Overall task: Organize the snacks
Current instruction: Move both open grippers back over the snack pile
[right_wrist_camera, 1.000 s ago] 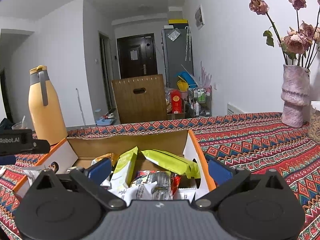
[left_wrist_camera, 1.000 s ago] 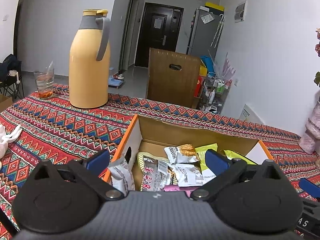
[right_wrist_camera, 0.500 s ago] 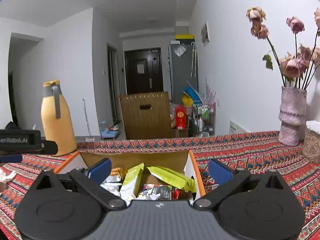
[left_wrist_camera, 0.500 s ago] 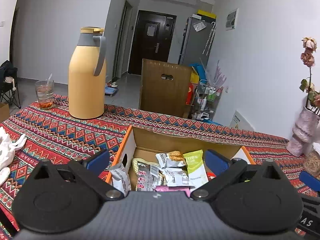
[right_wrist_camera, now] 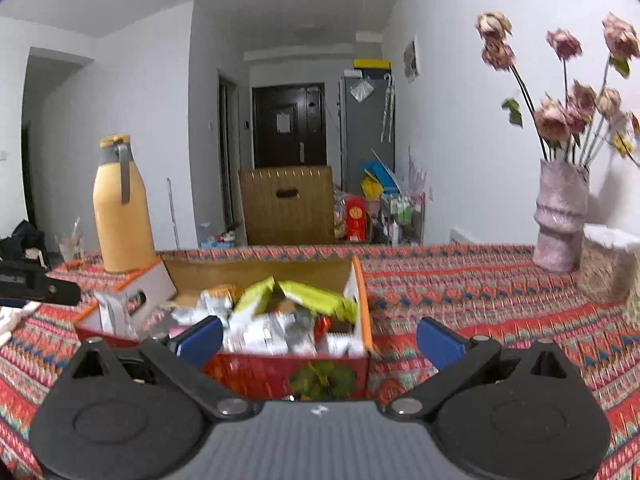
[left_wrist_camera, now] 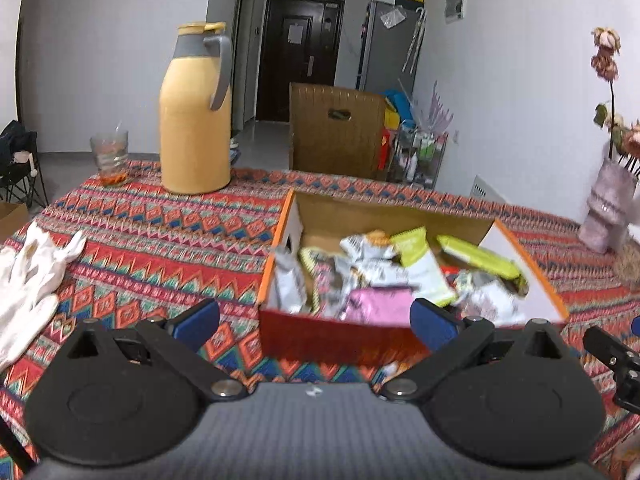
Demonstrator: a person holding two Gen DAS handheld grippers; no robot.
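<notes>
An open cardboard box (left_wrist_camera: pixel 340 338) with a red front and orange rim stands on the patterned tablecloth; it also shows in the right wrist view (right_wrist_camera: pixel 256 374). It holds several snack packets: green ones (left_wrist_camera: pixel 424 268), a pink one (left_wrist_camera: pixel 380 304), silver and white ones (right_wrist_camera: pixel 264 332). My left gripper (left_wrist_camera: pixel 316 320) is open and empty, held back from the box's front. My right gripper (right_wrist_camera: pixel 320 338) is open and empty, also in front of the box.
A yellow thermos jug (left_wrist_camera: pixel 196 116) and a glass (left_wrist_camera: pixel 110 158) stand at the far left. White gloves (left_wrist_camera: pixel 32 276) lie at the left edge. A pink vase of dried roses (right_wrist_camera: pixel 560 216) and a woven basket (right_wrist_camera: pixel 606 270) stand right. A wooden chair (left_wrist_camera: pixel 338 132) is behind the table.
Both grippers have pulled back and up from over the box; the box's red front now shows. Both stay open and empty.
</notes>
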